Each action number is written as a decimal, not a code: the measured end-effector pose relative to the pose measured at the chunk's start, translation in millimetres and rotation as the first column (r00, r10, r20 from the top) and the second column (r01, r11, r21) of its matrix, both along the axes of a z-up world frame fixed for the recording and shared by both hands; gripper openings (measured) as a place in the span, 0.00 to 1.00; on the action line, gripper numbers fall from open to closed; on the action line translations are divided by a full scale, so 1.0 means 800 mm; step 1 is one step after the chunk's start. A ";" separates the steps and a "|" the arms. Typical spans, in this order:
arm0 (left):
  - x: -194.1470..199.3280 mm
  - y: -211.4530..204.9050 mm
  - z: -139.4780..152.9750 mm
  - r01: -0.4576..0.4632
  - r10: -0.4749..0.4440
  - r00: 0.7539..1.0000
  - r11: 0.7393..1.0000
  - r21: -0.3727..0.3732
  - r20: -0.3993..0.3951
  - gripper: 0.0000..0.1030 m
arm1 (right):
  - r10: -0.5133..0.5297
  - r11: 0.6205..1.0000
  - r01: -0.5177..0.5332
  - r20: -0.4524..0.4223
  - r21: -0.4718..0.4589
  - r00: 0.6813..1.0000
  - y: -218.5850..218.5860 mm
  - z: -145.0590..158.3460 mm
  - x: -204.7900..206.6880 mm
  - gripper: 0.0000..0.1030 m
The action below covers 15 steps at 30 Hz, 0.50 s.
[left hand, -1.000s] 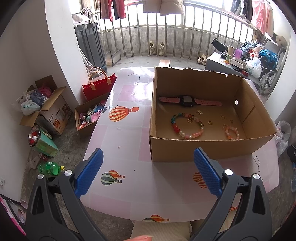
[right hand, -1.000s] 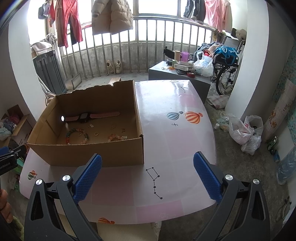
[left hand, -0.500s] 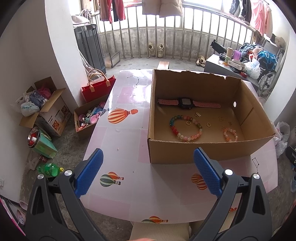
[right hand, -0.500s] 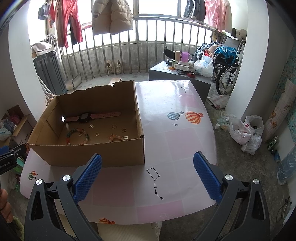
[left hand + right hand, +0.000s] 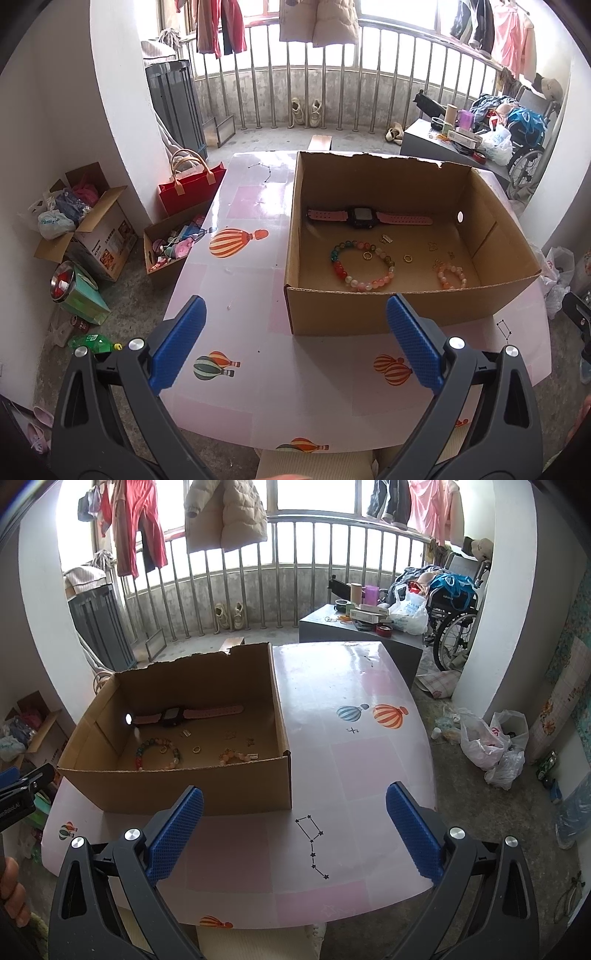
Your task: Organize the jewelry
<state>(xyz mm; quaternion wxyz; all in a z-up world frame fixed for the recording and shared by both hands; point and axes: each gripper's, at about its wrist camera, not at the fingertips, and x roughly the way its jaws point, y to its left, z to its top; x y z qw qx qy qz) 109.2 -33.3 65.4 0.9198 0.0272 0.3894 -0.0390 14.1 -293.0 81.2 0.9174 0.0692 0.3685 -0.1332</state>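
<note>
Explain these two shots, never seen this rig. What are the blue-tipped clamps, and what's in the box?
No robot here: a person holds one hand-operated gripper in each hand, each carrying a fisheye camera looking along its fingers. One view shows the left gripper, the other the right gripper. Both are open and hold nothing. On the pink table stands a cardboard box. Inside lie a pink watch, a large bead bracelet, a small bead bracelet and a few small rings and charms.

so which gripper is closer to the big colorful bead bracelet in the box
Left. The left gripper hangs open just short of the box's near wall, almost in line with the bead bracelet. The right gripper, also open, sits off toward the box's right corner, with the bracelet further left.
</note>
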 end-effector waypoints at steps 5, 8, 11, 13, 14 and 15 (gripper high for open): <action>-0.002 0.001 0.000 0.000 0.000 1.000 1.000 -0.004 0.018 0.92 | 0.004 1.000 -0.004 0.025 0.006 1.000 -0.002 0.001 -0.004 0.94; -0.002 0.000 -0.002 0.002 -0.002 1.000 1.000 -0.002 0.028 0.92 | 0.009 1.000 -0.010 0.048 0.007 0.999 -0.001 0.002 -0.006 0.94; -0.003 -0.002 -0.005 0.005 -0.006 0.999 1.000 0.001 0.040 0.92 | 0.016 1.000 -0.016 0.070 0.001 0.997 -0.001 0.000 -0.007 0.94; -0.004 -0.003 -0.007 0.009 -0.009 0.999 1.000 0.000 0.050 0.92 | 0.023 1.000 -0.023 0.080 0.000 0.997 -0.001 -0.003 -0.008 0.94; -0.005 -0.004 -0.009 0.011 -0.011 0.998 1.000 -0.001 0.054 0.92 | 0.027 1.000 -0.027 0.085 0.000 0.996 0.000 -0.005 -0.008 0.94; -0.006 -0.004 -0.011 0.014 -0.013 0.998 1.000 -0.002 0.056 0.92 | 0.032 0.999 -0.032 0.091 0.000 0.995 0.000 -0.006 -0.008 0.94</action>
